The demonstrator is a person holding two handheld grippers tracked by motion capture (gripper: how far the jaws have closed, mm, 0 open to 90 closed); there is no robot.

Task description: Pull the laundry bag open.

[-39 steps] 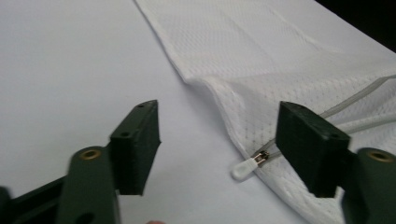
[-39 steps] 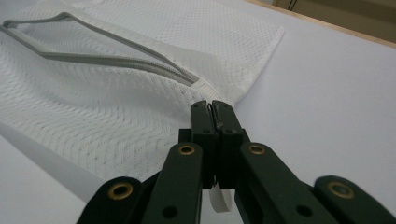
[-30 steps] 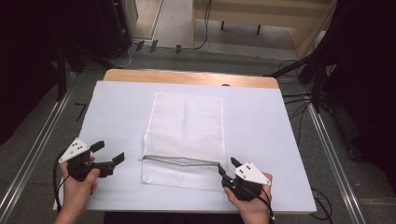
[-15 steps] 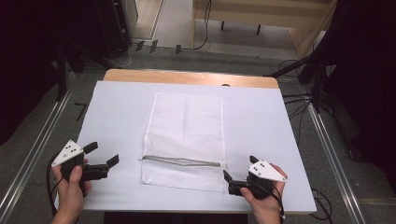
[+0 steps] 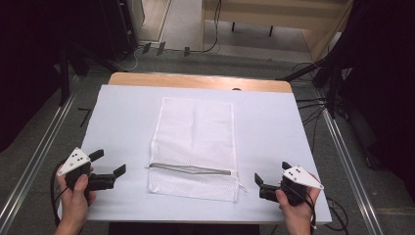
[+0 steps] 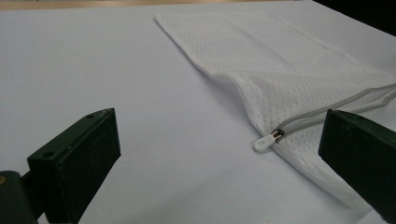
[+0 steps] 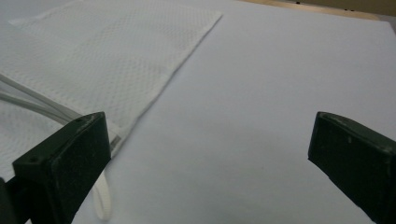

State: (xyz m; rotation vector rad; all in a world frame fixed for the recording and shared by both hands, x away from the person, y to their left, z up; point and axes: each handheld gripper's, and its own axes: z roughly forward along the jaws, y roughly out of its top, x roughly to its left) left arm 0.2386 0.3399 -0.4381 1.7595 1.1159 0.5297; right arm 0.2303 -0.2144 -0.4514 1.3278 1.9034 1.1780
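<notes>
two claws sit at the near edge of the white surface (image 5: 122, 122), one on each side of a flat white mesh laundry bag with a grey zipper (image 5: 195, 142) that lies in the middle, its zipper running across the near end. the left claw (image 5: 108, 169) has its black jaws spread wide and holds nothing, just beside the bag's left edge without touching it; the right claw (image 5: 262, 186) is likewise spread and empty, near the bag's lower right corner. the likely risk is that thin mesh gets pinched along with the zipper, or that a jaw drags the light bag across the smooth surface and wrinkles it. the left gripper view shows the white end stop of the zipper (image 6: 264, 142) at the bag's edge, too small to make out from above. the right gripper view shows a white cord loop (image 7: 102, 200) lying past the corner, which the high view barely hints at.
</notes>
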